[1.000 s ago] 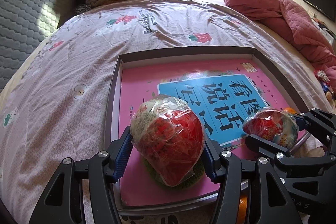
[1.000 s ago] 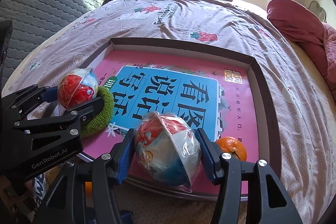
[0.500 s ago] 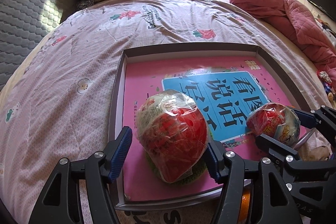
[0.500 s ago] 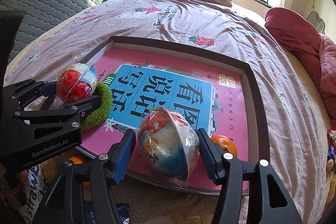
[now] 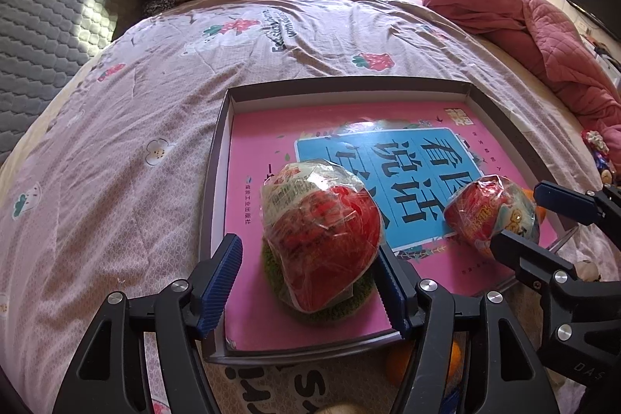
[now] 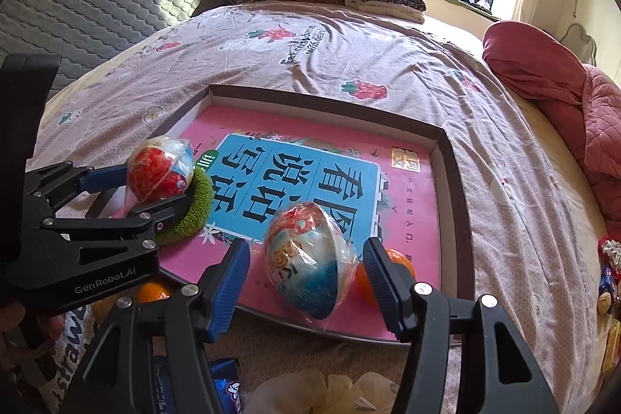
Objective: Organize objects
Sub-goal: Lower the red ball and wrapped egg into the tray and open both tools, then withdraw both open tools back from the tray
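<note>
Two wrapped toy eggs set down in a shallow box on the bed, both hand-held grippers spread wide.

The left hand-held gripper (image 5: 310, 282) has just been opening; the red wrapped egg (image 5: 320, 239) sits between its fingers on a green knitted ring (image 6: 190, 208), left pad clear, right pad just beside the wrap. The right hand-held gripper (image 6: 306, 282) stands wide around the blue-and-white wrapped egg (image 6: 306, 258), neither pad pressing. Both eggs rest on the pink book (image 6: 407, 189) inside the box (image 6: 454, 181); an orange (image 6: 403, 264) lies behind its right finger.
</note>
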{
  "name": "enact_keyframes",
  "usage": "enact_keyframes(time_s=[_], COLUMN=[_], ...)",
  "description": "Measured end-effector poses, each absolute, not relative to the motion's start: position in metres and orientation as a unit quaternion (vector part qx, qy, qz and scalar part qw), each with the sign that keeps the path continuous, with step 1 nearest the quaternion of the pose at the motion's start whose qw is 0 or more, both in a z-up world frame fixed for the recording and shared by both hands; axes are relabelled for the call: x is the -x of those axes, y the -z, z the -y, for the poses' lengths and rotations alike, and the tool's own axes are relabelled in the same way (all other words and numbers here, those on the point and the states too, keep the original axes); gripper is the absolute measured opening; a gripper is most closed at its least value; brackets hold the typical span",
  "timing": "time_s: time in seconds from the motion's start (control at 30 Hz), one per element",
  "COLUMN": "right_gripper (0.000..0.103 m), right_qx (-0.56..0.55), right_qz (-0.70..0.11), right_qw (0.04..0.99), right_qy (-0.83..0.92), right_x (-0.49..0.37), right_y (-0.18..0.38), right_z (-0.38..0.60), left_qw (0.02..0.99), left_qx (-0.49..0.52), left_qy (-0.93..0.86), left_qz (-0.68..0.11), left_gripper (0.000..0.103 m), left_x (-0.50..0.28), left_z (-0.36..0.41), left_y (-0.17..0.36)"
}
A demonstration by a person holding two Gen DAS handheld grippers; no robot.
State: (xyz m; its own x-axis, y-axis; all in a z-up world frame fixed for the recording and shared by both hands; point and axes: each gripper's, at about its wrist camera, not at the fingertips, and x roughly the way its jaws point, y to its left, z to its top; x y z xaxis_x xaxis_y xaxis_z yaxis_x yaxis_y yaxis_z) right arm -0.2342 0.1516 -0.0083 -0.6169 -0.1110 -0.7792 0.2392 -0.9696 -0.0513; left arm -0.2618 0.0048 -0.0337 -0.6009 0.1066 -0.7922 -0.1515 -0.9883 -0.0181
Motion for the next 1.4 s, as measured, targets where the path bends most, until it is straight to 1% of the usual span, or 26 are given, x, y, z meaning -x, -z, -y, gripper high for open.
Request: enact_keyframes(time_s=[0.73,0.83,0.97,1.4], right_gripper=[0.060,0.060,0.061,0.061], right_qx=[-0.399,-0.395,-0.387,-0.359], right_qz=[-0.070,-0.067,-0.065,-0.064], right_qw=[0.096,0.095,0.096,0.097], right_qy=[0.909,0.911,0.915,0.926], right_x=[0.208,0.205,0.198,0.174], right_y=[-0.023,-0.028,-0.037,-0.064], right_z=[-0.156,-0.157,-0.158,-0.158], left_qw=[0.075,0.076,0.079,0.080], left_qx=[0.421,0.415,0.408,0.380], left_qy=[-0.904,-0.906,-0.910,-0.922], left_qz=[-0.022,-0.021,-0.016,-0.016], left_gripper=[0.068,0.069,0.073,0.074], left_x=[0.234,0.228,0.221,0.193], left_z=[-0.004,-0.004,-0.004,-0.005], left_y=[0.005,-0.001,-0.010,-0.042])
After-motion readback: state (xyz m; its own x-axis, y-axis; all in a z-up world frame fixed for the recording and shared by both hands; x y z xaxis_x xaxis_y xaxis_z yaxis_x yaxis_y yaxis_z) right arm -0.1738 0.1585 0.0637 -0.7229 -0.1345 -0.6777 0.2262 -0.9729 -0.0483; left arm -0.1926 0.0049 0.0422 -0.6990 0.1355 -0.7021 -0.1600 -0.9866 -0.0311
